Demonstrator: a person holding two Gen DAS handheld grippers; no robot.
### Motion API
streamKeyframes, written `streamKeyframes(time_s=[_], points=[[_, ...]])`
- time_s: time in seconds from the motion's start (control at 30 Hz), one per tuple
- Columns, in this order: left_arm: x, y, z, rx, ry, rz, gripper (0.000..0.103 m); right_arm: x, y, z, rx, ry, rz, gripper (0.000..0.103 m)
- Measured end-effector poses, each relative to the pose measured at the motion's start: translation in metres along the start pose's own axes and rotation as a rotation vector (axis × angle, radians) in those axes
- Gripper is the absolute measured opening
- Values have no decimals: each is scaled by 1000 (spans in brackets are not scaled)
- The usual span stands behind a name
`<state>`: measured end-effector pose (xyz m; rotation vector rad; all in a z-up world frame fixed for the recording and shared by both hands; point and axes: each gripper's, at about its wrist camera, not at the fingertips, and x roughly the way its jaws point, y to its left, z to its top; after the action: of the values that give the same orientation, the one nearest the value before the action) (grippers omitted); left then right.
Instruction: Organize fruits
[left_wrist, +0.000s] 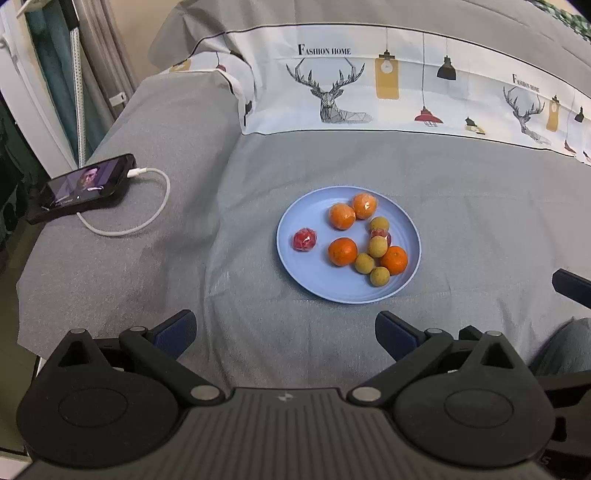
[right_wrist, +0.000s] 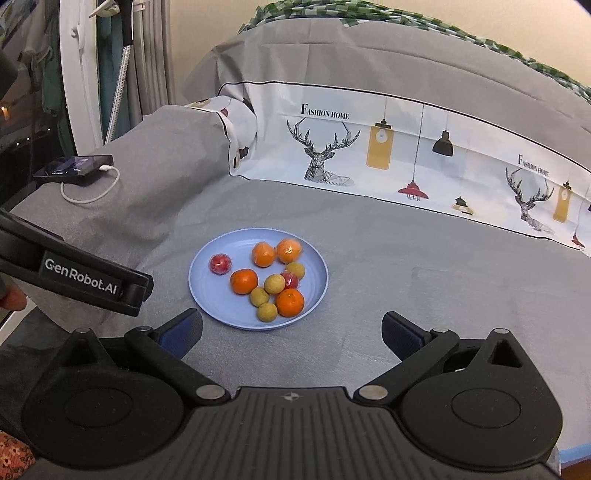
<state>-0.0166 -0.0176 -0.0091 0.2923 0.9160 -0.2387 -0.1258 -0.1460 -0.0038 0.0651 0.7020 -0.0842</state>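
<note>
From the left wrist, your left claw (left_wrist: 284, 334) hung wide open and empty, short of the plate (left_wrist: 303, 266), which sat on the bed (left_wrist: 147, 258) with all the fruit on it: four oranges (left_wrist: 342, 252), four small yellow fruits (left_wrist: 377, 246), one red wrapped fruit (left_wrist: 304, 239) off alone at the plate's left. A second red one (left_wrist: 381, 233) was mostly buried behind a yellow fruit, hard to read. The phone (left_wrist: 86, 184) and its cable (left_wrist: 155, 206) lay well off left. At the right edge, only a dark sliver of your other tool showed, cut off.

From the right wrist, your right claw (right_wrist: 291, 334) was spread open too, holding nothing, plate (right_wrist: 207, 295) just ahead. The left tool's body (right_wrist: 74, 280) crossed the left side.

My worry: the fruits on the right were packed touching, so jaws pushed in there could nudge neighbours and roll one over the shallow rim. The soft bedding could let the plate tip under pressure. No sorting containers showed in either view, so where fruit should go was unclear.
</note>
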Motion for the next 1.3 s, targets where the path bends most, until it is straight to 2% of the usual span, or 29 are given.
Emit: streamKeyframes(time_s=[0.23, 0.43, 1.3], points=[[-9, -2, -5, -21, -42, 11, 103, -7, 0, 0, 2, -20, -5, 102], [-9, -6, -8, 18, -54, 46, 103, -8, 0, -1, -1, -24, -5, 102], [7, -2, -7, 15, 7, 45, 103, -2, 1, 2, -2, -10, -7, 102]])
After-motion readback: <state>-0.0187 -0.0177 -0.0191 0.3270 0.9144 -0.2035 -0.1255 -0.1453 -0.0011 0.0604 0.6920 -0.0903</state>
